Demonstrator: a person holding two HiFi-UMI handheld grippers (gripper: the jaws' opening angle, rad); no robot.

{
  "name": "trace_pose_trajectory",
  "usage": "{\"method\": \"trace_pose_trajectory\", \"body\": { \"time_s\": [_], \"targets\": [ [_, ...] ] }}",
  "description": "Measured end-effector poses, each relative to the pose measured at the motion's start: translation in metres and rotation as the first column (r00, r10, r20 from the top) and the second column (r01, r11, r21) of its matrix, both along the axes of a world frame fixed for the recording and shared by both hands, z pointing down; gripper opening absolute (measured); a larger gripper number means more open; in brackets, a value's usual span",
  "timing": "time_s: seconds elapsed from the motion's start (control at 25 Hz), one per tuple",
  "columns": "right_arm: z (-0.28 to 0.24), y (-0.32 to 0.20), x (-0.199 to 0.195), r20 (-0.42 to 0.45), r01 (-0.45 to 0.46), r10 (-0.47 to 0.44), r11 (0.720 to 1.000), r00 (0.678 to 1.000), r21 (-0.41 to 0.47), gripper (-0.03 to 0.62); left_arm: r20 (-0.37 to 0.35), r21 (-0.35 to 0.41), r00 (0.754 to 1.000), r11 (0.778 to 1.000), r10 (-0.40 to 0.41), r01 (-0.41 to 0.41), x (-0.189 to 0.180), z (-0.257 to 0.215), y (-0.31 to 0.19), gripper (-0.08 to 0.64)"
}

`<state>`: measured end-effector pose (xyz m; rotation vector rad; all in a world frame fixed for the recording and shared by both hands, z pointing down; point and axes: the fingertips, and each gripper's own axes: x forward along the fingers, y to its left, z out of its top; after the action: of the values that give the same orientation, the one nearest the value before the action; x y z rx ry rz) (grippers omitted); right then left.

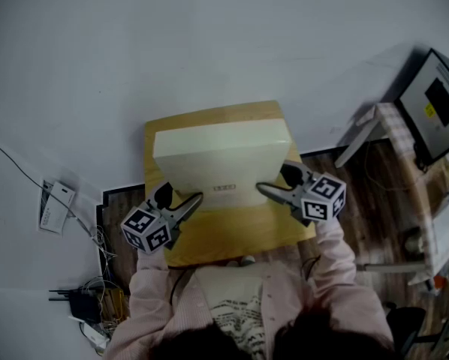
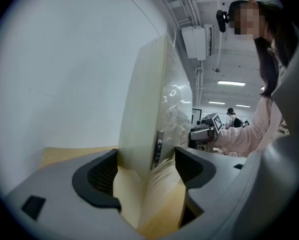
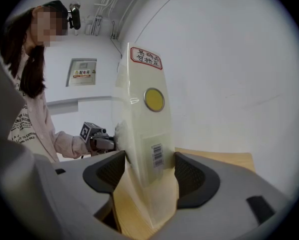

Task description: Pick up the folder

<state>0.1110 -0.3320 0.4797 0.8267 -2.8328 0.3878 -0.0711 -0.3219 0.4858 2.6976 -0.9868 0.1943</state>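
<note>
My left fingers (image 2: 97, 176) and right fingers (image 3: 194, 176) each pinch one end of the white folder (image 1: 223, 163), which I hold over the wooden tabletop (image 1: 232, 242). Its right end carries a red-framed label (image 3: 146, 58) (characters too small for me to read), a round yellow sticker (image 3: 154, 99) and a barcode (image 3: 157, 156).

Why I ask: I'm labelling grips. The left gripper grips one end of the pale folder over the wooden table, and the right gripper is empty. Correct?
Not quite: the right gripper is not empty. The right gripper view shows its jaws closed on the other end of the folder, by the barcode label. The left gripper does grip one end over the wooden table.
</note>
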Motion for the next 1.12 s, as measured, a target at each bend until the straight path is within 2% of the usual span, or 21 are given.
{"method": "trace_pose_trajectory", "body": {
  "time_s": [0.68, 1.12],
  "targets": [
    [-0.046, 0.003, -0.002, 0.101, -0.054, 0.049, 0.998, 0.994, 0.041, 0.327, -0.054, 0.077, 0.998, 0.996, -0.043, 0.047, -0.005, -0.049, 0.003, 0.353],
    [-0.072, 0.005, -0.006, 0.123, -0.068, 0.057, 0.994, 0.991, 0.084, 0.327, -0.087, 0.134, 0.994, 0.988, -0.062, 0.074, -0.01, -0.072, 0.006, 0.353]
  ]
}}
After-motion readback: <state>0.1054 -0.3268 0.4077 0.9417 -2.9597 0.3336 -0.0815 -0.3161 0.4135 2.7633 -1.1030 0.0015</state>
